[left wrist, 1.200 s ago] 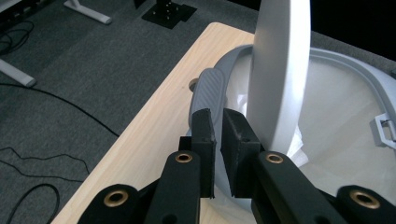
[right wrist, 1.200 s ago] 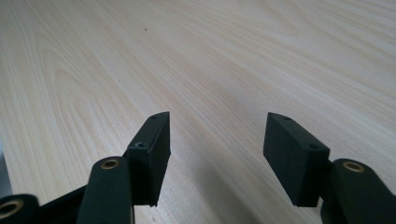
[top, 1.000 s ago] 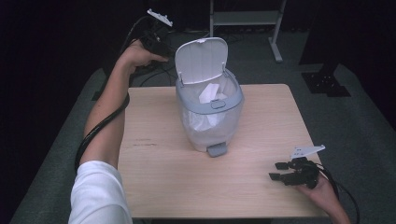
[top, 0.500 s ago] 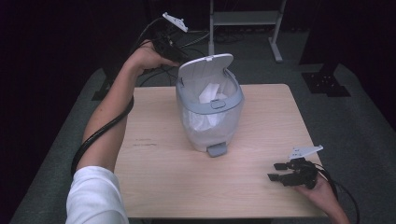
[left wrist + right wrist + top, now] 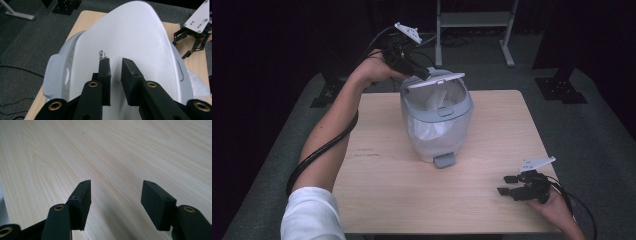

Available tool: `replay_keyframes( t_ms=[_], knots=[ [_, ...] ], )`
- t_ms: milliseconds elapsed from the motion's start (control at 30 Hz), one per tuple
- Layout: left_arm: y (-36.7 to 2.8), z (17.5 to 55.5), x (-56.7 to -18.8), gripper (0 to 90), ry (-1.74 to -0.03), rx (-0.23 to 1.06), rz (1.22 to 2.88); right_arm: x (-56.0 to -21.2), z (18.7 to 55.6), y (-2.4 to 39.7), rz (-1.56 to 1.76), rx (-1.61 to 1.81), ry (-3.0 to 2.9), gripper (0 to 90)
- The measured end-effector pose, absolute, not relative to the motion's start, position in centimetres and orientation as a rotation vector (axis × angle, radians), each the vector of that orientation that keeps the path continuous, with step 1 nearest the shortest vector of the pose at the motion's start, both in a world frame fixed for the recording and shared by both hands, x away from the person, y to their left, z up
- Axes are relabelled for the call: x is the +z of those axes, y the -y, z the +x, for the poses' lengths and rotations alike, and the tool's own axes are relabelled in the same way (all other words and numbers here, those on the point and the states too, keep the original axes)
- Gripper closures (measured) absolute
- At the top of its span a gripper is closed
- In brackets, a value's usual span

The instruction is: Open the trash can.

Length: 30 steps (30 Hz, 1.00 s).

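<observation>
Pedal bin [image 5: 437, 125], rounded grey plastic with a white liner bag, stands mid-table, its smooth domed lid [image 5: 436, 81] tipped nearly shut. At the lid's 11 o'clock, the left gripper [image 5: 424, 75] presses on top, jaws just opening, narrowly parted, nothing between. At 5 o'clock the right gripper [image 5: 508, 185] rests open on the pale wood-grain table [image 5: 377, 175]

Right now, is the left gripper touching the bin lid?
Cannot tell. In the left gripper view the left gripper sits over the bin lid, nothing between its jaws; contact unclear.
</observation>
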<state>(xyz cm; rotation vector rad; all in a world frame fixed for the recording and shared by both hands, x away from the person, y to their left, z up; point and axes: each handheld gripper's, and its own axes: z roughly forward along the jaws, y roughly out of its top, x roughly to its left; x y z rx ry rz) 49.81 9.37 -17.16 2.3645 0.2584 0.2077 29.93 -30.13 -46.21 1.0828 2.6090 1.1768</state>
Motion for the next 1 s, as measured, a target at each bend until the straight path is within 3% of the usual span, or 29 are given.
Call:
replay_keyframes(
  t_ms=[1000],
  knots=[
    [-7.0, 47.9, -20.3, 56.5, -0.227, 0.157, 2.419, -46.0, 29.9, 29.6, 1.069, 1.184, -2.617, 40.3]
  ],
)
